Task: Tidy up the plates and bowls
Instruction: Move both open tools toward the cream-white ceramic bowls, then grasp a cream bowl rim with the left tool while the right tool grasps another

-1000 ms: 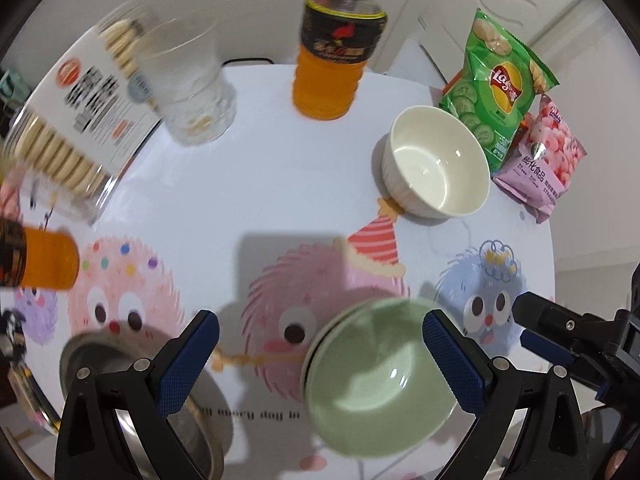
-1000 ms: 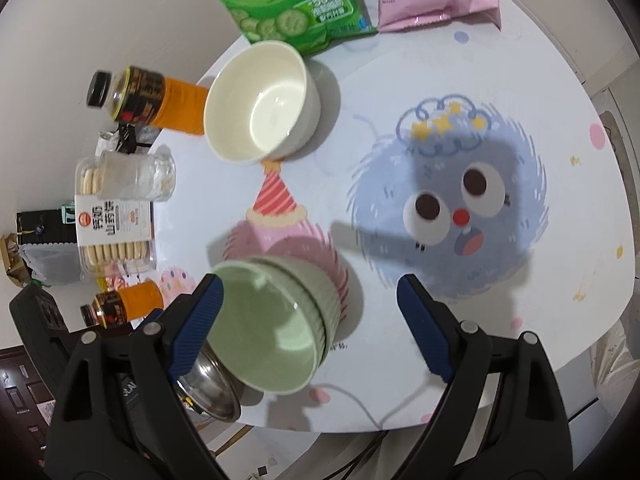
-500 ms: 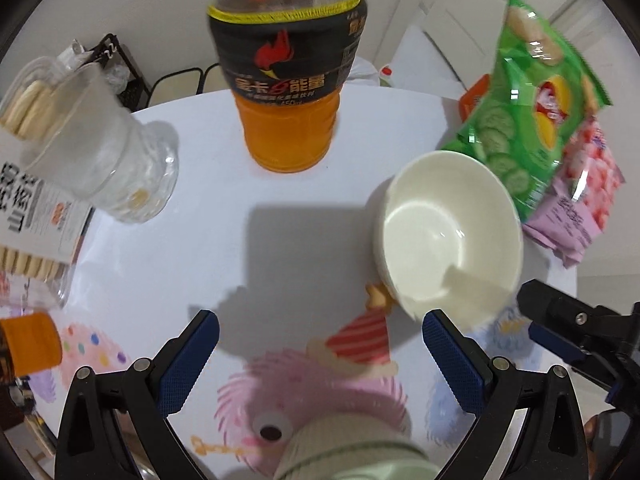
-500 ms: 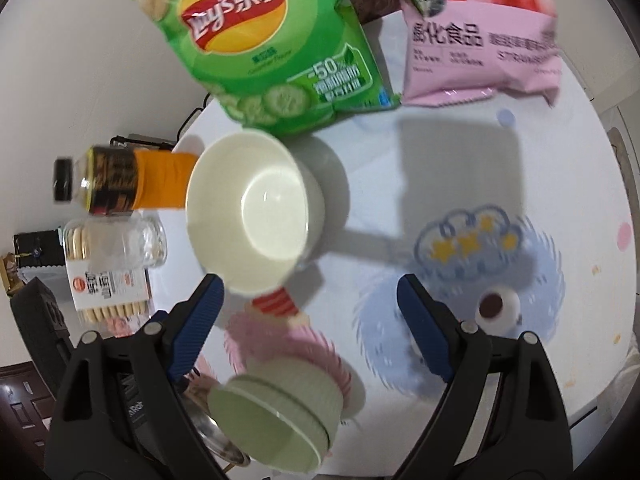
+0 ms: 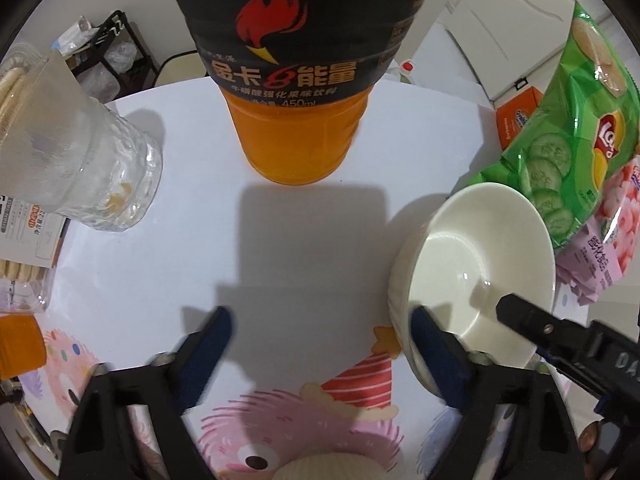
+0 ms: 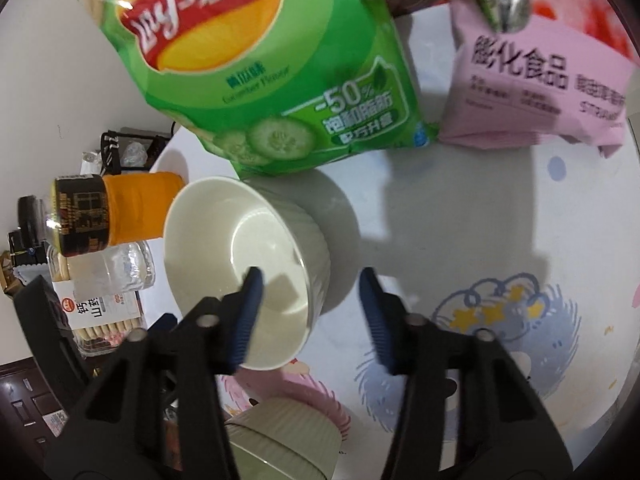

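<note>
A white bowl [image 6: 240, 264] stands on the round table, also in the left wrist view [image 5: 476, 264]. My right gripper [image 6: 310, 316] is open and straddles the bowl's near right wall, its left finger inside the bowl and its right finger outside. My left gripper [image 5: 320, 344] is open over bare table to the left of the bowl, its right finger beside the bowl's wall. The ribbed pale green bowl [image 6: 280, 436] sits low between the right gripper's arms; its rim shows at the bottom of the left wrist view [image 5: 316, 468].
An orange drink bottle [image 5: 296, 80] stands just ahead of the left gripper. A glass [image 5: 80, 168] and a biscuit pack [image 5: 20, 240] are on the left. A green chips bag [image 6: 256, 64] and a pink snack bag [image 6: 532, 76] lie behind the white bowl.
Both grippers moved forward across the table, away from the green bowl and up to the white bowl. The right gripper's fingers narrowed and now straddle the white bowl's wall.
</note>
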`<state>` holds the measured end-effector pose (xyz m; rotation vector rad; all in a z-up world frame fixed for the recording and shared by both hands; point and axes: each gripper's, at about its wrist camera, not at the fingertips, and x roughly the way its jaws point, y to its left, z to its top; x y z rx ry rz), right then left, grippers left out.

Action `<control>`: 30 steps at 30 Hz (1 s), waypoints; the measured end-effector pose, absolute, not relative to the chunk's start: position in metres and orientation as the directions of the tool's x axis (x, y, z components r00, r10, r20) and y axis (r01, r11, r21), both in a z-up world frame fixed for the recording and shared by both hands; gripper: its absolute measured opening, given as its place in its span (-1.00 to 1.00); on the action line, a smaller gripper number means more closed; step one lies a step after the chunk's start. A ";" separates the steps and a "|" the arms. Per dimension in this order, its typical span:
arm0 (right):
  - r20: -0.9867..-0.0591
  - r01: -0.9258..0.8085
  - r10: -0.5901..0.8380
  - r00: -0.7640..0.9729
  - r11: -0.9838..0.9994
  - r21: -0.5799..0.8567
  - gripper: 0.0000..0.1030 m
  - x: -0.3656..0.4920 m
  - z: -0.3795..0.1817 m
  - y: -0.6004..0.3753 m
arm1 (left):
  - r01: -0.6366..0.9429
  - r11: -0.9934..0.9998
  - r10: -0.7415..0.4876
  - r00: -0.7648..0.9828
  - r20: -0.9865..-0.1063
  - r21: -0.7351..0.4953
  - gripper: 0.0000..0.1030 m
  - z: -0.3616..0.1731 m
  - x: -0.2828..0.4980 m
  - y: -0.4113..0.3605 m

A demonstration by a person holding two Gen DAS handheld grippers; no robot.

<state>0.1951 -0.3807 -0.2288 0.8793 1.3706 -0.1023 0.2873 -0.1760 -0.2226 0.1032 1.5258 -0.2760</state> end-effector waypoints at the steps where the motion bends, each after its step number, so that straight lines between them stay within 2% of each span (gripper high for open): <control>1: -0.874 0.540 0.421 0.241 0.690 0.482 -0.31 0.196 -0.231 -0.380 | 0.241 0.963 -0.129 0.013 -0.992 -0.122 0.44 -0.224 0.288 -0.177; 3: -0.877 0.534 0.423 0.226 0.699 0.475 -0.41 0.199 -0.235 -0.379 | 0.250 0.958 -0.144 0.001 -0.990 -0.139 0.26 -0.227 0.289 -0.183; 8: -0.886 0.512 0.412 0.214 0.725 0.460 -0.54 0.205 -0.235 -0.370 | 0.297 0.937 -0.186 -0.011 -0.982 -0.181 -0.42 -0.227 0.286 -0.200; 9: -0.891 0.507 0.403 0.208 0.735 0.451 -0.59 0.206 -0.235 -0.369 | 0.306 0.935 -0.187 -0.009 -0.982 -0.181 -0.48 -0.227 0.285 -0.204; 11: -0.897 0.501 0.391 0.203 0.746 0.439 -0.69 0.207 -0.235 -0.369 | 0.325 0.928 -0.188 -0.005 -0.982 -0.180 -0.74 -0.225 0.283 -0.212; 12: -0.900 0.496 0.386 0.202 0.752 0.433 -0.74 0.207 -0.235 -0.369 | 0.333 0.926 -0.188 -0.003 -0.982 -0.178 -0.79 -0.225 0.281 -0.216; 30: -0.910 0.447 0.367 0.191 0.793 0.413 -0.73 0.198 -0.230 -0.369 | 0.369 0.916 -0.177 0.016 -0.984 -0.159 -0.81 -0.209 0.260 -0.211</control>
